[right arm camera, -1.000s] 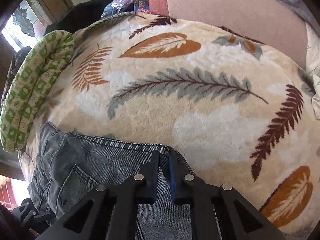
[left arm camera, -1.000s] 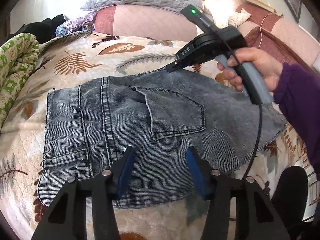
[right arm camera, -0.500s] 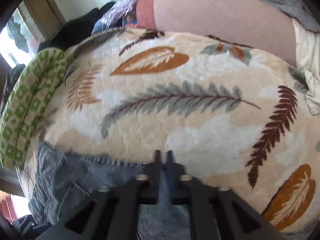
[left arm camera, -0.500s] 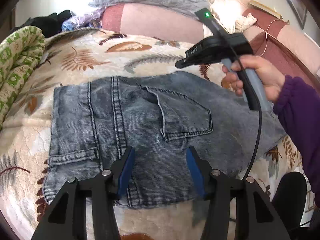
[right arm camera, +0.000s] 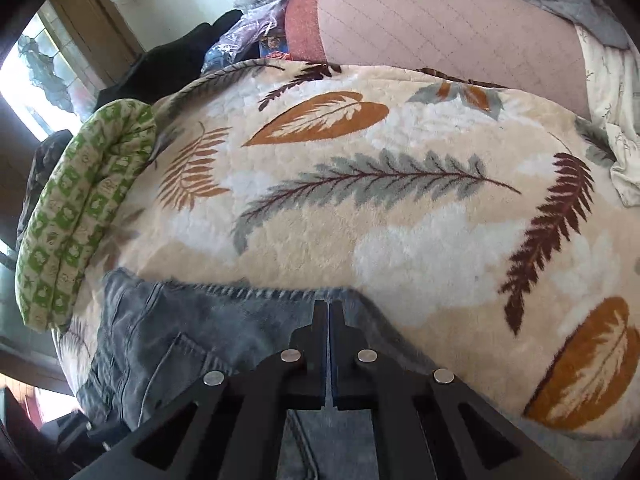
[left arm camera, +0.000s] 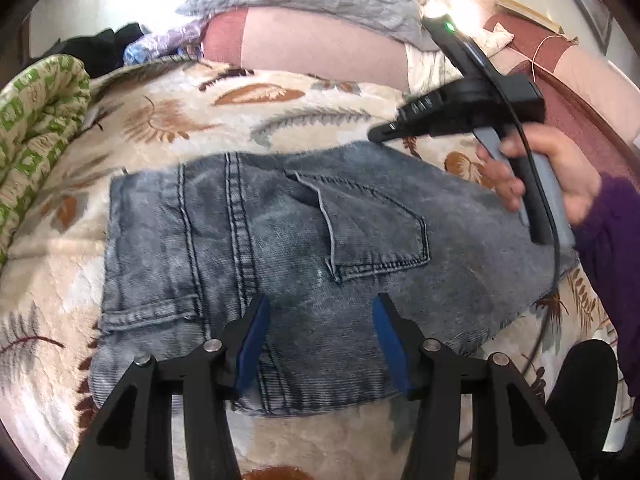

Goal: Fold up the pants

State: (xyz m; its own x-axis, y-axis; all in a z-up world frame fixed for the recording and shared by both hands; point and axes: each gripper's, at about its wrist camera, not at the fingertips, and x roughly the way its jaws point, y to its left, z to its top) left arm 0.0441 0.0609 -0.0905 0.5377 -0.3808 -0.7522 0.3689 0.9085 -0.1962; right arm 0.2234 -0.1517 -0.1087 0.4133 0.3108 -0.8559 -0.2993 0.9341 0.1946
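Observation:
The grey-blue denim pants (left arm camera: 304, 248) lie folded into a flat block on the leaf-print blanket (left arm camera: 168, 120), back pocket (left arm camera: 376, 228) facing up. My left gripper (left arm camera: 318, 320) is open, with blue pads, and hovers over the near edge of the pants, holding nothing. My right gripper (left arm camera: 374, 134) is above the far right edge of the pants, held by a hand in a purple sleeve. In the right wrist view its jaws (right arm camera: 329, 308) are closed together with nothing between them, just over the far hem of the pants (right arm camera: 192, 328).
A green patterned quilt roll (left arm camera: 36, 120) lies along the left side of the blanket. Pink and grey pillows (left arm camera: 312, 40) stand at the back. Dark clothes (right arm camera: 168, 64) are piled at the back left. A black cable (left arm camera: 554, 248) hangs from the right gripper.
My right gripper let go of the pants' far edge, lifted up and to the right, and its jaws closed empty. My left gripper stayed open over the near edge.

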